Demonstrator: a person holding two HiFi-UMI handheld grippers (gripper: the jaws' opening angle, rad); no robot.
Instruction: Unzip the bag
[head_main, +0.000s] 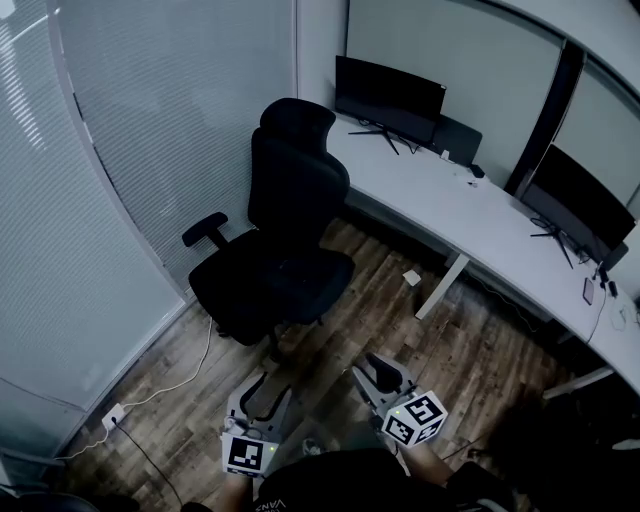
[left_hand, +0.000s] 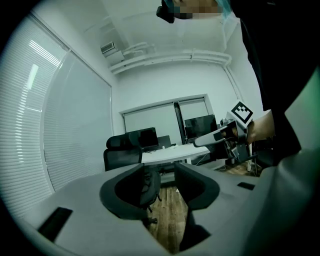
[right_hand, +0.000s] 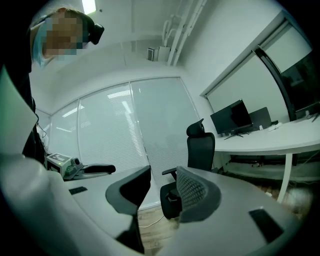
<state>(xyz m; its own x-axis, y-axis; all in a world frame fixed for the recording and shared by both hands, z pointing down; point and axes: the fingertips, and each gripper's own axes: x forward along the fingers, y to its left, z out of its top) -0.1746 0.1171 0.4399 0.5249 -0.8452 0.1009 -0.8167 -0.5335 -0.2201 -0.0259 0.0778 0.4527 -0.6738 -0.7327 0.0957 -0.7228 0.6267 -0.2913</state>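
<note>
We hold the left gripper (head_main: 262, 398) and right gripper (head_main: 385, 374) low over the wood floor (head_main: 440, 330), fingers spread and empty on both, facing a black chair (head_main: 285, 240).

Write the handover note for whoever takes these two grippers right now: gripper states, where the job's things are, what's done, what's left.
Left gripper: jaws apart, nothing between them.
Right gripper: jaws apart, nothing between them.
Things: no bag shows in any view; ahead stand a black office chair and a white desk.
Done: nothing; no zip touched.
Left: find the bag, then unzip it.
</note>
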